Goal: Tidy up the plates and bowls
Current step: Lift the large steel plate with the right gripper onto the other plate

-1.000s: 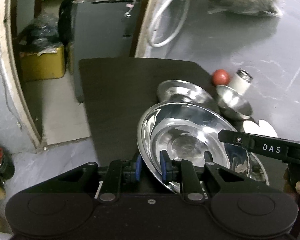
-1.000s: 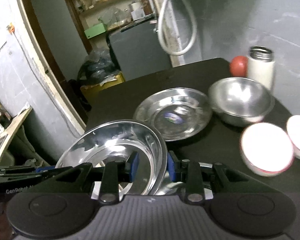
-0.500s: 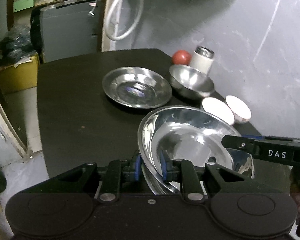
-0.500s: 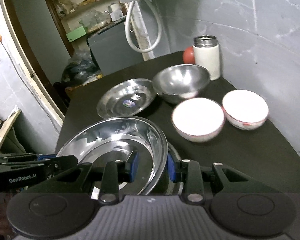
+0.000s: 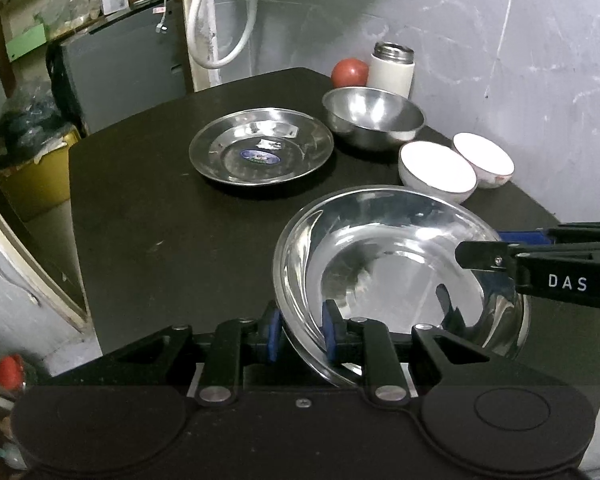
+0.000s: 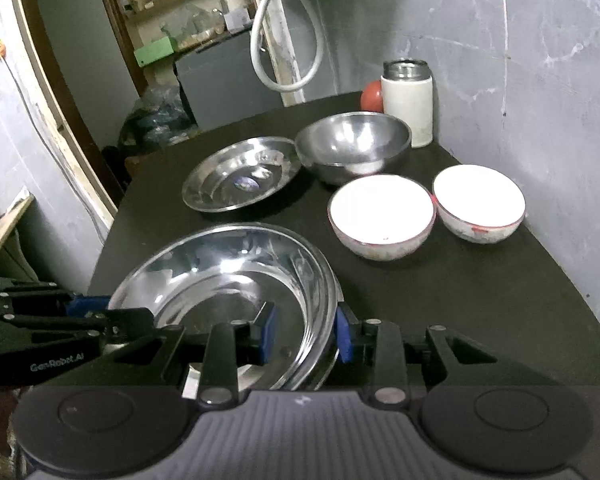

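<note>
**A:** Start with the biggest thing. What carries it all?

**B:** A round black table [image 6: 480,320] set in the corner of a grey plastered wall. Everything to be sorted sits toward its far side, which leaves bare top near the person.

**A:** And the largest dish?

**B:** A wide, shallow stainless-steel plate [image 5: 400,272], held at the near edge of the table, tilted a little. The left gripper [image 5: 298,332] has its blue pads pinched on the plate's near-left rim; the right gripper [image 6: 302,334] straddles the opposite rim with its pads a bit wider apart, but the rim runs between them, so I judge it clamped there too. Two holds on opposite sides keep a slippery, broad plate from swinging.

**A:** Is there anything beneath it?

**B:** A second rim seems to show under its right edge in the right wrist view; I can't tell whether that is another plate or a reflection.

**A:** Next in size?

**B:** A smaller steel plate with a blue sticker [image 5: 261,146] lies flat mid-table, touching or nearly touching a deep steel bowl [image 6: 354,146]. The likely aim is to nest the plates.

**A:** Then?

**B:** Two white ceramic bowls [image 6: 382,214] [image 6: 479,202] side by side, rims touching, right of the plates. Behind them stands a white flask with a steel cap [image 6: 407,100], and a red ball [image 5: 350,73] just beside it.
</note>
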The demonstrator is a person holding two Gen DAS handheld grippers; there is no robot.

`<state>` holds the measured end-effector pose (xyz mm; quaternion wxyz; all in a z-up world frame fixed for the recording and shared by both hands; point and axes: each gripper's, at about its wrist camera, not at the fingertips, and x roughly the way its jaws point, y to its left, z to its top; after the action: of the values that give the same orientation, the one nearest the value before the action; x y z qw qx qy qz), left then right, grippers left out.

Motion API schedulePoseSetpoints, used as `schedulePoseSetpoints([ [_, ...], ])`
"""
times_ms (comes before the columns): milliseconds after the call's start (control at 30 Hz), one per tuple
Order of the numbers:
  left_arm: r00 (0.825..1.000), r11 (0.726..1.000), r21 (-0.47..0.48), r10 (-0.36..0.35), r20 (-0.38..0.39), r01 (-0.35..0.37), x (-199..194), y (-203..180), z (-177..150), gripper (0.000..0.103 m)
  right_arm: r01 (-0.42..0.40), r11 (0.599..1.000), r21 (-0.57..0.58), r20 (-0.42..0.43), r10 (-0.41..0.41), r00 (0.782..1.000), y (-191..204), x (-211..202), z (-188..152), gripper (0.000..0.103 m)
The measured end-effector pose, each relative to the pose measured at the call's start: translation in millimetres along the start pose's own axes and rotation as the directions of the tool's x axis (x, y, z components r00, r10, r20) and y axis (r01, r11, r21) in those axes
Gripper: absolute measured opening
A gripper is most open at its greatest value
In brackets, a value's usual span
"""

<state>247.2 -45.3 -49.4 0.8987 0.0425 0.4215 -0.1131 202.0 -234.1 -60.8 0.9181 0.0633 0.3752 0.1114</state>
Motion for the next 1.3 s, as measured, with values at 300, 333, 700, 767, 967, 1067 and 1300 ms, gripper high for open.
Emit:
schedulePoseSetpoints([
  [300,1.0,0.999,0.022,0.024,0.003,-0.024,4,-4,-1,0.022,0.028,0.999,-0.034,-0.006,-0.029,1.0,2,4,-2,0.035],
  [333,1.0,0.999,0.025,0.028,0.002,-0.028,5,-4,-1,0.022,0.031,0.999,-0.038,-0.005,-0.031,1.0,3,4,-2,0.035],
  [700,0.999,0.997,0.053,0.047,-0.014,-0.047,10,-4,-3,0.025,0.066,0.994,-0.085,0.009,-0.066,0.998,11,8,-1,0.035],
  [767,0.999,0.998,0.05,0.046,-0.019,-0.045,11,-4,-3,0.025,0.069,0.993,-0.091,0.012,-0.068,0.998,12,8,-1,0.036],
  [967,0.998,0.998,0.053,0.041,-0.048,-0.039,18,-3,-6,0.025,0.089,0.99,-0.107,0.015,-0.088,0.996,16,11,-2,0.04],
  [1067,0.998,0.998,0.055,0.034,-0.046,-0.031,18,-2,-6,0.025,0.091,0.991,-0.095,0.009,-0.091,0.996,14,14,-2,0.041],
  [1300,0.999,1.0,0.018,0.026,-0.025,-0.025,14,10,-4,0.044,0.098,0.992,-0.075,0.003,-0.098,0.995,15,16,-3,0.058],
])
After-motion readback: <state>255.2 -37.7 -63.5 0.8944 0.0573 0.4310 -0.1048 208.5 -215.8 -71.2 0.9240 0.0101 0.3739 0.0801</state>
